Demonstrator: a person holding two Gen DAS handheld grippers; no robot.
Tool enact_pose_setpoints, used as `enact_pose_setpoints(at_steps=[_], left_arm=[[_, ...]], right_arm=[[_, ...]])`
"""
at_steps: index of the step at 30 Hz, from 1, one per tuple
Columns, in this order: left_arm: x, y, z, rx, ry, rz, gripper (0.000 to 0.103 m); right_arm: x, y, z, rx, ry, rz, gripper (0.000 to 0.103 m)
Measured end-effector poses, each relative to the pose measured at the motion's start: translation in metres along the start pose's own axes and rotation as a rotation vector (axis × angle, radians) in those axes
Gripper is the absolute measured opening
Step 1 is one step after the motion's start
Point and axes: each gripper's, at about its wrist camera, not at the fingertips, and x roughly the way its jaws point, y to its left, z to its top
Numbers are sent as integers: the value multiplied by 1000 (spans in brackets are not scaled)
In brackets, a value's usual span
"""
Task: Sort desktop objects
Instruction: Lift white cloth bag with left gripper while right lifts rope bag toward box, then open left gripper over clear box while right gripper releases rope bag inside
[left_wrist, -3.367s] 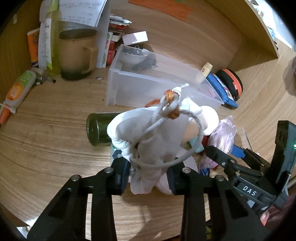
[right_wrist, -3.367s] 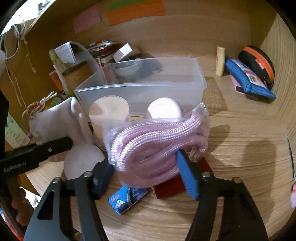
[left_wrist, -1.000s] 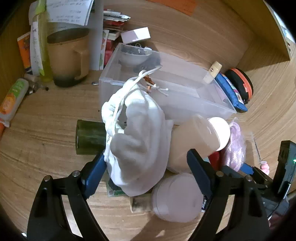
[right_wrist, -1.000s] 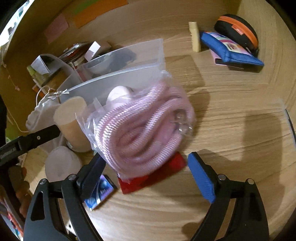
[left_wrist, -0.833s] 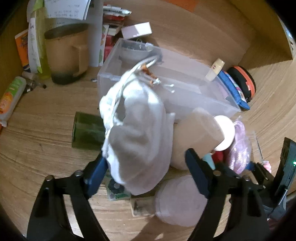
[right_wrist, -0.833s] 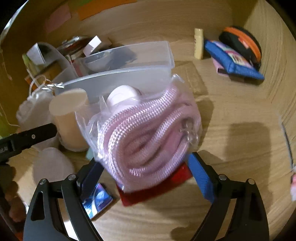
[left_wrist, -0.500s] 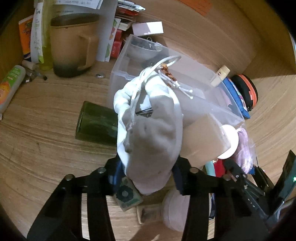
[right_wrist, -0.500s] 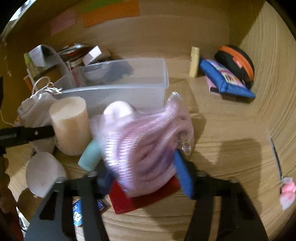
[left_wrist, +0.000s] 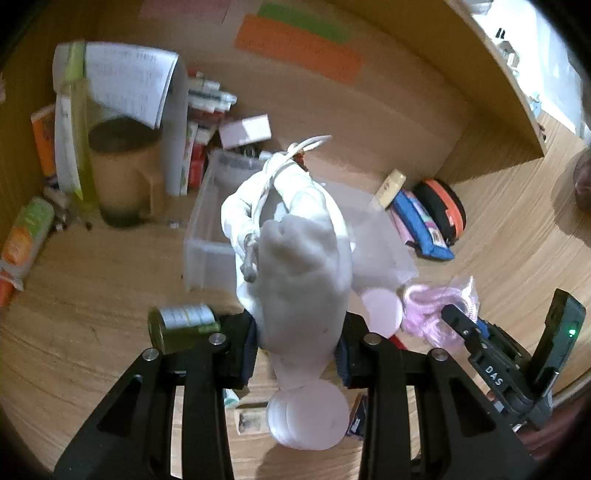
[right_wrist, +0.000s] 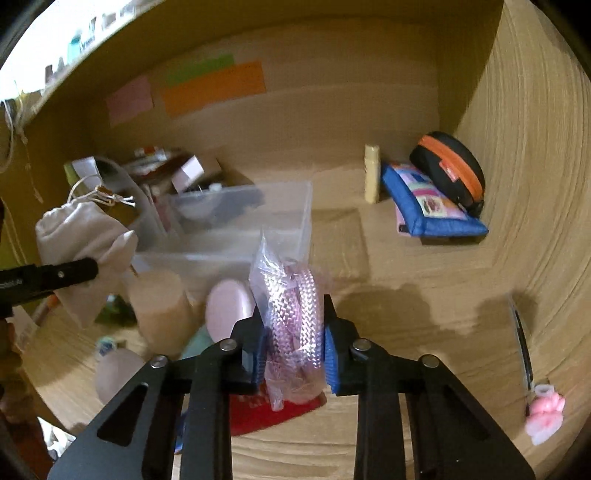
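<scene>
My left gripper (left_wrist: 297, 356) is shut on a white drawstring pouch (left_wrist: 295, 254), which hangs lifted above the desk in front of the clear plastic bin (left_wrist: 207, 254). The same pouch (right_wrist: 79, 232) shows at the left of the right wrist view, pinched by a black finger. My right gripper (right_wrist: 293, 354) is shut on a clear bag of pink rope (right_wrist: 291, 306), raised off the wood, with the clear plastic bin (right_wrist: 273, 210) behind it. A beige cylinder (right_wrist: 162, 306) and a pink round lid (right_wrist: 227, 306) stand below on the desk.
A brown mug (left_wrist: 122, 177) and papers stand at the back left, a green can (left_wrist: 181, 325) lies on its side. A blue pouch (right_wrist: 432, 210), black-orange case (right_wrist: 450, 166) and cream tube (right_wrist: 371, 177) sit at the right. A red card (right_wrist: 266, 410) lies underneath.
Both grippers went from wide open around their objects to shut on them, then rose; pouch and rope bag came up off the desk.
</scene>
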Motion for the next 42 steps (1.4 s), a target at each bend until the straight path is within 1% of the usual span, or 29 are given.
enact_pose_setpoints(at_steps=[5,8,11,13,16,19,24,33,36,39,42], left_arm=[[-10,1,14,-18,-30,1,34],[-12,1,19,-7,-27,-6,34],[-9,-1,22,29,-9,2,34],[-4,0,25,46,19,8,34],[7,4,29,30,63,-4,34],[19,9,35,7,86,-9,34],[29,11,42,-9,79,-14,34],[43,14,59,-2,59,-10,34],[50,16,63,3,58,2,34],[54,16,65,12,55,11,34],[57,18,66,19,54,20,35]], right_arm=[[-11,4,16,-4,-48,30,22],[-15,7,23,-11,-67,52,22],[-14,10,29,-20,-78,66,22],[-12,13,32,-27,-80,70,22],[-6,18,37,-40,-81,66,23],[0,22,42,-46,-79,61,23],[4,21,52,-42,-90,61,23],[2,19,69,-39,-121,81,22],[3,24,76,-52,-132,95,22],[13,36,79,-73,-118,129,23],[25,48,79,-93,-106,139,23]])
